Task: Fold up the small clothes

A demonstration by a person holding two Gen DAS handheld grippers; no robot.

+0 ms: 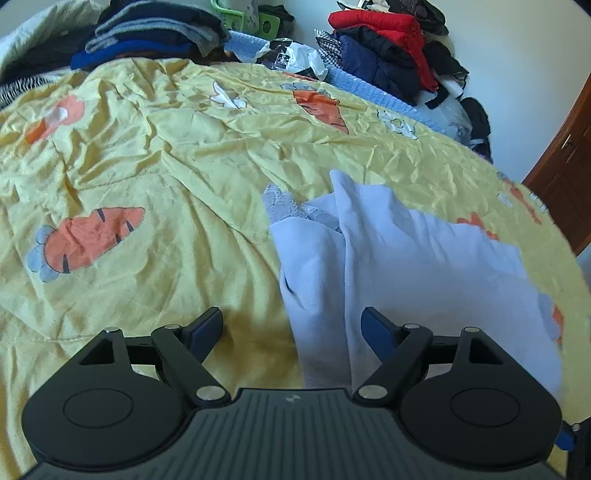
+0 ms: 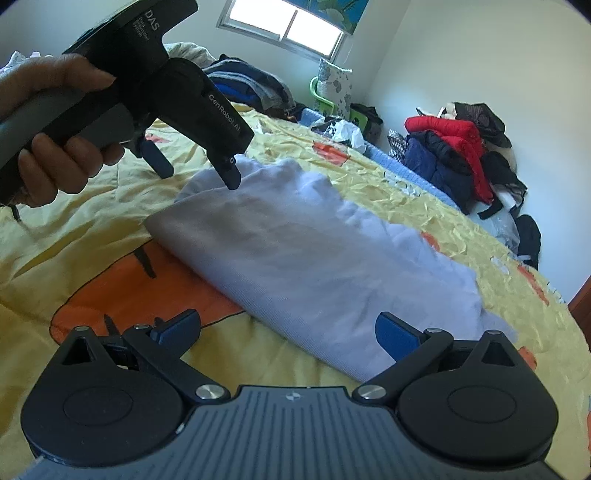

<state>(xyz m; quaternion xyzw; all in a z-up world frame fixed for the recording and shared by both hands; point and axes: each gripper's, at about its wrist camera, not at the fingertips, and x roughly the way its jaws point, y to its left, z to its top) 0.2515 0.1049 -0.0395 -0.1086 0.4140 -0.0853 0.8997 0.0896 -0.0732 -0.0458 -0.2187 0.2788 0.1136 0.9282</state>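
Garment [image 1: 391, 266], pale lilac, lies bunched on the yellow carrot-print sheet [image 1: 155, 166], its long axis running from the near edge away toward the piled clothes [image 1: 384, 55]; a lacy edge, perhaps a collar, points away. Left gripper [image 1: 291, 325] hovers spread apart over its near end, right gripper [image 2: 288, 328] likewise, both empty.

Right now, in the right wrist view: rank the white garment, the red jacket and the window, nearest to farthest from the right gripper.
1. White garment: on the yellow bedspread, just ahead of the open right gripper, untouched.
2. Red jacket: on the clothes pile at the bed's far right edge.
3. Window: on the back wall, top centre.
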